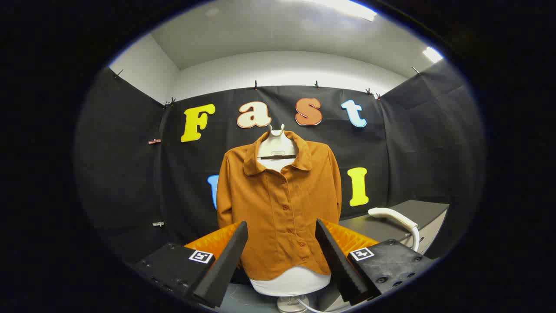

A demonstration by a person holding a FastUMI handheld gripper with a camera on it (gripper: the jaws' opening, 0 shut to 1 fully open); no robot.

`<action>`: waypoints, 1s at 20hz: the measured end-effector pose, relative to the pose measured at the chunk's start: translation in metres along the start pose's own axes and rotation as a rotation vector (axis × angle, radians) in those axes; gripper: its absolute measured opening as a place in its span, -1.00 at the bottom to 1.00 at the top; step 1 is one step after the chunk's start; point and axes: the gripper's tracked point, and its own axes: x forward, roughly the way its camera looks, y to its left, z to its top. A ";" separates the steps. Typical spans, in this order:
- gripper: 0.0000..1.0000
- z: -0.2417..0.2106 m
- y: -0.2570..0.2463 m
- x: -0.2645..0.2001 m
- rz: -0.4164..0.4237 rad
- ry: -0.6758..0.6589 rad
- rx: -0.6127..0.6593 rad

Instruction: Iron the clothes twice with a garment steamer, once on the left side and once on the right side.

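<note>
The two fingers (226, 256) of the gripper (281, 228) stand spread wide apart, and nothing is held between them. Each finger carries a small square marker (201, 256) on its base.

Just ahead of the fingers, and seen through the gap between them, there is a brown-orange shirt (280, 204). It is dressed on a white mannequin torso (290, 281), and the white bottom of the torso comes out under the hem of the shirt. The shirt is buttoned along the front, the collar is open, and the white neck of the torso (276, 141) rises above the collar. Both sleeves hang straight down at the sides. Under the torso a round stand base (292, 304) is visible, and a thin white cord (309, 307) runs near to it.

Beyond the right finger, to the side of the shirt, a dark table (421, 211) stands. On its top lies a white curved handle (393, 216), which I take for the garment steamer; its head I cannot see clearly. It is well apart from the fingers and not touched by them.

Behind all this hangs the black cloth wall (121, 174), held by small clips (154, 141) along the upper edge. Above it are a white wall and ceiling lights (432, 54).
</note>
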 end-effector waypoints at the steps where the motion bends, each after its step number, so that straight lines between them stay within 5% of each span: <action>1: 0.96 0.000 0.000 0.000 0.000 0.001 0.003; 20: 0.94 0.001 0.012 0.003 -0.008 -0.015 -0.014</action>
